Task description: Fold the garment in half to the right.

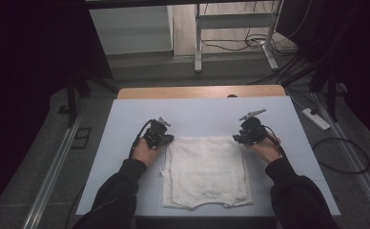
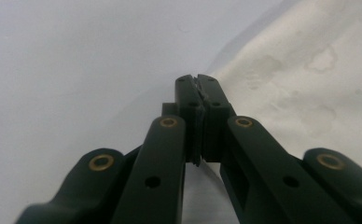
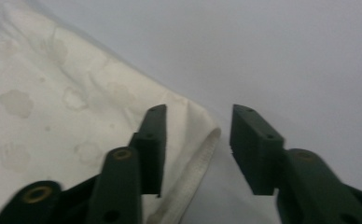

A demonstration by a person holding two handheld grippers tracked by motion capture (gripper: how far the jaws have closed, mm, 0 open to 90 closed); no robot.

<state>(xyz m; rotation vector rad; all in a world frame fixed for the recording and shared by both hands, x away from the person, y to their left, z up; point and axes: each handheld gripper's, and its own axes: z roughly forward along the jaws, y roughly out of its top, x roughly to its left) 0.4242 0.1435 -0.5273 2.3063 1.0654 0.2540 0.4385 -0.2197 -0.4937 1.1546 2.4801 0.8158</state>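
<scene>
In the middle of the pale blue counter (image 1: 126, 162) lies a white, stained, folded cloth (image 1: 205, 171), flat, its near edge close to the counter's front edge. The left claw (image 1: 166, 139) is at the cloth's far left corner, clenched tight; whether it pinches cloth is hard to tell. The right claw (image 1: 236, 139) is at the far right corner, its jaws apart around the hemmed corner (image 3: 202, 154), not pressing it. Bare counter lies beyond and beside the cloth.
</scene>
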